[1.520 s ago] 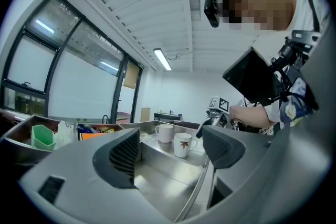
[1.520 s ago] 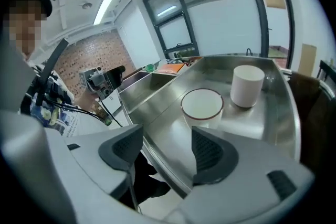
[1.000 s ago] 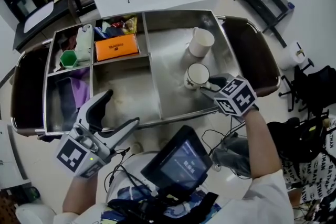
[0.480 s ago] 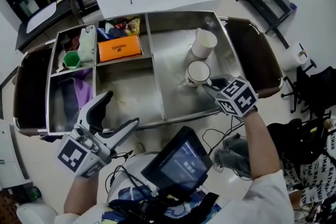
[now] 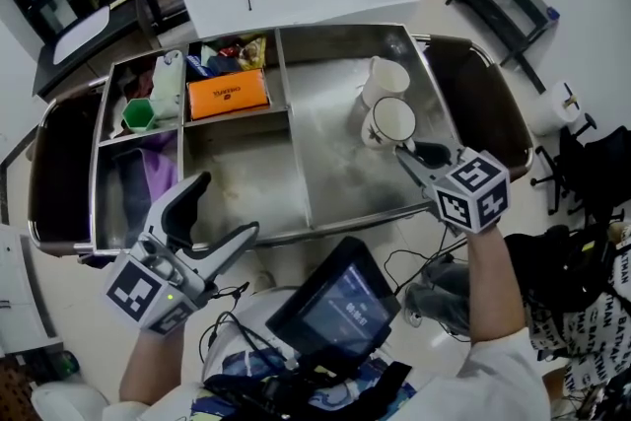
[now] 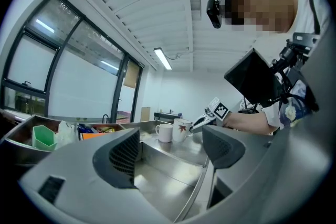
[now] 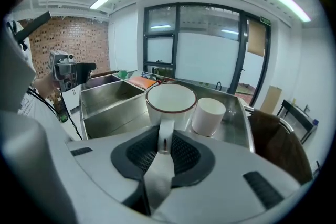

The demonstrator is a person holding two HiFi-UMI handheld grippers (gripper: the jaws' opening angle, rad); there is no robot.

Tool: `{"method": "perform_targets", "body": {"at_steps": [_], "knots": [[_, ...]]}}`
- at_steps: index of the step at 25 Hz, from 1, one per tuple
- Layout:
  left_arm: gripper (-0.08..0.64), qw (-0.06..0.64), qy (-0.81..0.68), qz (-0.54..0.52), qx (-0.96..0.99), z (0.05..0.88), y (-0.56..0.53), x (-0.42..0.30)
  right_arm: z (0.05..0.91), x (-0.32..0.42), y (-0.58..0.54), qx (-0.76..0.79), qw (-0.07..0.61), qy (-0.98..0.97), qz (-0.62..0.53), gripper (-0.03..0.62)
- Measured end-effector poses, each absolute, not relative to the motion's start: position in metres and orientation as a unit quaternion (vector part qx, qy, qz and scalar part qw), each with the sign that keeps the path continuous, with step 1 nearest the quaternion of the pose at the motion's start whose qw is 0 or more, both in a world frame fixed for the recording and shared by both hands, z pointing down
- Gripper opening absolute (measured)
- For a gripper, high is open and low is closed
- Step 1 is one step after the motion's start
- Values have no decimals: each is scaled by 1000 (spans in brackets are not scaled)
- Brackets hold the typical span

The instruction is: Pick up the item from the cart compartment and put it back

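The mug (image 5: 391, 121) sits over the cart's right compartment (image 5: 340, 168), near the white cup (image 5: 386, 79); its handle points back into the right gripper (image 5: 406, 154), fingers clamped on it; the left gripper (image 5: 227, 204), fingers spread and empty, is well apart

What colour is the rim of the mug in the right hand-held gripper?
A dark reddish-brown rim on a white mug; it shows best in the right gripper view.

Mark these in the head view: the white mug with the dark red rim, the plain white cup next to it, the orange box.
White mug with dark red rim (image 5: 394, 120), head view, inside its open mouth.
Plain white cup (image 5: 386, 79), head view, open top.
Orange box (image 5: 229, 94), head view, top face.
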State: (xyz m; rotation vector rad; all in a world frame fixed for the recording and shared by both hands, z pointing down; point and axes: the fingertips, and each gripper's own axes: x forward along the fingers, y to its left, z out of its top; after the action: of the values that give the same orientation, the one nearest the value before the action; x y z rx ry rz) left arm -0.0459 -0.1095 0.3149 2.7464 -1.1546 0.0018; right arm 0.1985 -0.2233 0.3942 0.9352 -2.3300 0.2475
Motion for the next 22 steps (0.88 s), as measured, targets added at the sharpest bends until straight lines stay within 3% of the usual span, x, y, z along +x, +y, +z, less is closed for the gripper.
{"method": "perform_targets", "body": {"at_steps": [9, 22], "knots": [[379, 67, -391, 18, 918, 309, -106, -48, 313, 204, -175, 337, 292, -894, 46, 77], [396, 61, -397, 34, 915, 306, -89, -54, 265, 224, -96, 375, 267, -888, 22, 77]]}}
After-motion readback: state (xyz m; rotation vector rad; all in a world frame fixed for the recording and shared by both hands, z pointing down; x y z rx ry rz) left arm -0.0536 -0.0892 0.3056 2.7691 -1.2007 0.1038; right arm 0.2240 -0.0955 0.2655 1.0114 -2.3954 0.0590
